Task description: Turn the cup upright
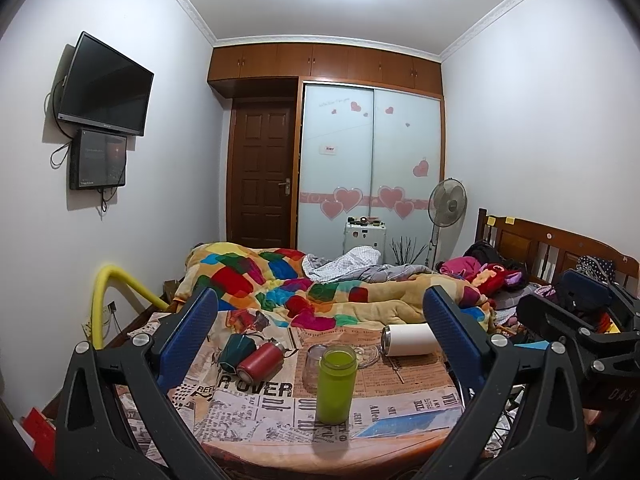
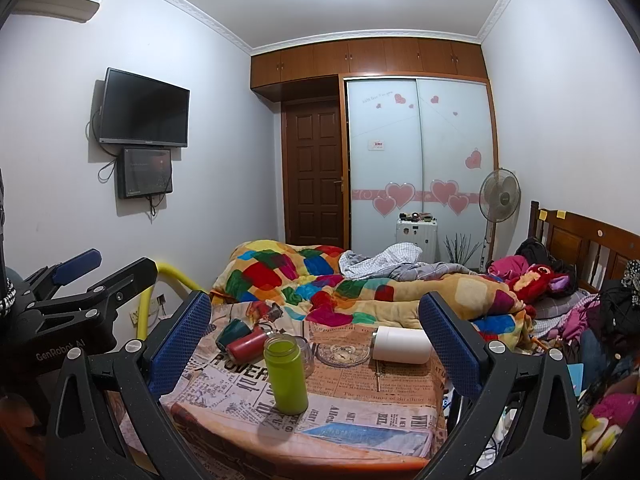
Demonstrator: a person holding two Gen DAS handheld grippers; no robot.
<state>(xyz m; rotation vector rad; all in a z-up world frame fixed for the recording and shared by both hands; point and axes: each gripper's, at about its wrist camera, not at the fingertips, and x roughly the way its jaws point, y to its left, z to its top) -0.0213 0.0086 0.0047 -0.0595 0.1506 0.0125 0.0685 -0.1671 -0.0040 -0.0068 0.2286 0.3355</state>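
Left wrist view: we see a green cup (image 1: 337, 384) upright and open-mouthed near the front of the table (image 1: 400, 384); we cannot tell its contents. A clear glass (image 1: 313, 365) stands just behind it, with a glass dish (image 2: 343, 355) beyond. A white cup (image 1: 409, 340), red bottle (image 1: 259, 361) and teal cup (image 1: 235, 350) lie on their sides. Our left gripper (image 1: 320, 334) and right gripper (image 2: 316, 330) hover spread wide, holding nothing.
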